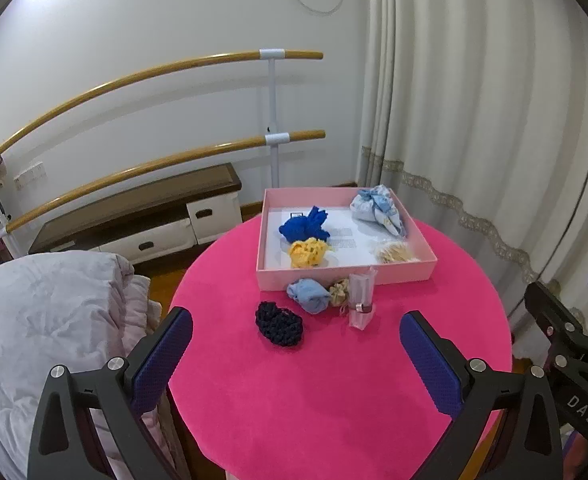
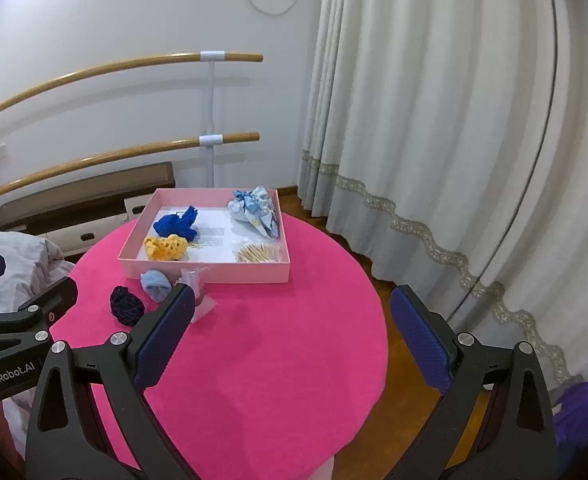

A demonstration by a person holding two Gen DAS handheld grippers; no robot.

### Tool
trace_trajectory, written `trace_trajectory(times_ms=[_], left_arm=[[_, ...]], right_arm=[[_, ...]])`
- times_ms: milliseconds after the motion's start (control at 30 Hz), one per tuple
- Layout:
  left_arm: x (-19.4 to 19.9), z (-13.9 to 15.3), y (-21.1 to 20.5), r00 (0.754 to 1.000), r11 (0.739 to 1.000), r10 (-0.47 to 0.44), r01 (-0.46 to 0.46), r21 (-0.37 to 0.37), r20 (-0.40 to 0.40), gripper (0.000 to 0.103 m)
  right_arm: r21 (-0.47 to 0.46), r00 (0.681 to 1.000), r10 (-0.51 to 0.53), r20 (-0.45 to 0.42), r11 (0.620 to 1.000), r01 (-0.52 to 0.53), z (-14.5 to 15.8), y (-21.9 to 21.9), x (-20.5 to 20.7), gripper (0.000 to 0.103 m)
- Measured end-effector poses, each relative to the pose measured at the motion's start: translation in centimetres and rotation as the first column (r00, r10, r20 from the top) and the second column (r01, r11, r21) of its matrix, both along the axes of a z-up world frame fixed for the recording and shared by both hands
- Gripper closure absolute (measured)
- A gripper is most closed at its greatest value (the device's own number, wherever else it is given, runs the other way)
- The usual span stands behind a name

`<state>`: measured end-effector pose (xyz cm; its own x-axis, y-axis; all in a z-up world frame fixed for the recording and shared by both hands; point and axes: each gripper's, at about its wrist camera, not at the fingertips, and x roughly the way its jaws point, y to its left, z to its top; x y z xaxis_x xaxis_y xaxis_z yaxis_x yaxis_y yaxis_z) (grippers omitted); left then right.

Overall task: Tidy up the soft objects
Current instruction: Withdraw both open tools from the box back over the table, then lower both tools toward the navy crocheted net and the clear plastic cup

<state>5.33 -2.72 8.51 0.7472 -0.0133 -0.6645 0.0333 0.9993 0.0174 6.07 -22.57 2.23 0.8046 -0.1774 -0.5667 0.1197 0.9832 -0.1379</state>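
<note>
A shallow pink box stands at the far side of a round pink table. It holds a royal-blue knit piece, a yellow knit piece, a blue-and-white cloth bundle and a beige fibrous item. On the table before the box lie a dark navy knit piece, a light-blue cloth, a small beige scrunchie and a clear plastic bag. My left gripper and right gripper hover open over the near table, holding nothing.
A grey duvet lies at the left of the table. Behind stand a two-rail wooden barre, a low cabinet and long cream curtains. Wooden floor shows to the right.
</note>
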Motion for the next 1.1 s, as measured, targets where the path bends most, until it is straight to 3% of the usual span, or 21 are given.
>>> trace_trajectory(times_ms=[367,633,867,1100], left_arm=[[3.0,-1.7,0.7,0.996,1.000,0.014,-0.013,0.015,-0.085,0.000],[6.8,-4.8,1.9,0.982,0.999,0.046,-0.041,0.029,-0.182,0.000],[11.1,-8.7,3.1,0.956,0.997,0.072,-0.059,0.054,-0.284,0.000],[15.3,-11.9,4.5,0.933,0.998,0.067,-0.063,0.022,-0.355,0.000]], right_arm=[[-0.002,0.996,0.001,-0.087,1.000,-0.001,-1.9,0.2,2.4,0.005],[0.004,0.984,0.029,-0.176,1.000,-0.029,-4.6,1.4,5.2,0.005],[0.022,0.955,0.054,-0.292,0.999,-0.050,-8.4,2.9,9.2,0.005],[0.035,0.920,0.086,-0.382,0.996,-0.079,-12.0,4.4,13.0,0.005]])
